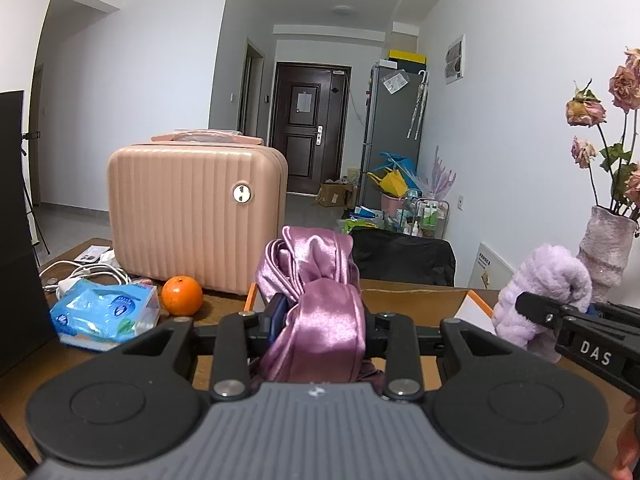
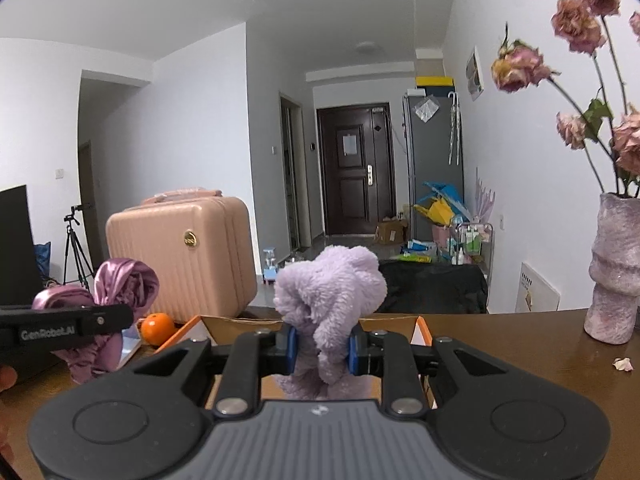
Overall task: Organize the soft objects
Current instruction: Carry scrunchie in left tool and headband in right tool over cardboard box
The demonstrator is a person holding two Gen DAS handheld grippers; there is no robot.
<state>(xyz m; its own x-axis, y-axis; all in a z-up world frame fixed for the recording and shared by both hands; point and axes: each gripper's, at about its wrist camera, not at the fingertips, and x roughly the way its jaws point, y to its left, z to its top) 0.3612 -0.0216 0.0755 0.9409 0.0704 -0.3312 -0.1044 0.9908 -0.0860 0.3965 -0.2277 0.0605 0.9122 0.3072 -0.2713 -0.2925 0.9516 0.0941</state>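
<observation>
Spanning the bottom of both views, the brown wooden table (image 2: 520, 340) carries everything else. Largest on it is the pink ribbed suitcase (image 1: 192, 216), upright at the far left with a round gold badge on its face. Nearer the middle sits an open cardboard box (image 2: 248, 330) with orange edges, directly ahead of both grippers. At the far right stands a mottled purple vase (image 2: 614, 276) holding dried pink roses (image 2: 516, 66), with one fallen petal (image 2: 623, 364) lying on the wood near its foot. The left gripper (image 1: 320, 320) is clenched on a bundle of shiny mauve satin cloth (image 1: 316, 280), which bulges up above the jaws and hangs down below them, held in the air just in front of the box's left end. The right gripper (image 2: 322, 350) is likewise closed tight on a fluffy lilac plush item (image 2: 332, 292), its blue pads (image 2: 291, 350) pressed into the pile from both sides, the plush raised above the box's open top. The two grippers sit side by side, each visible at the edge of the other's view. Left of the box, near the suitcase's base, lie a blue tissue pack (image 1: 104, 312), a coil of white cable (image 1: 86, 272) and an orange (image 1: 182, 295).
</observation>
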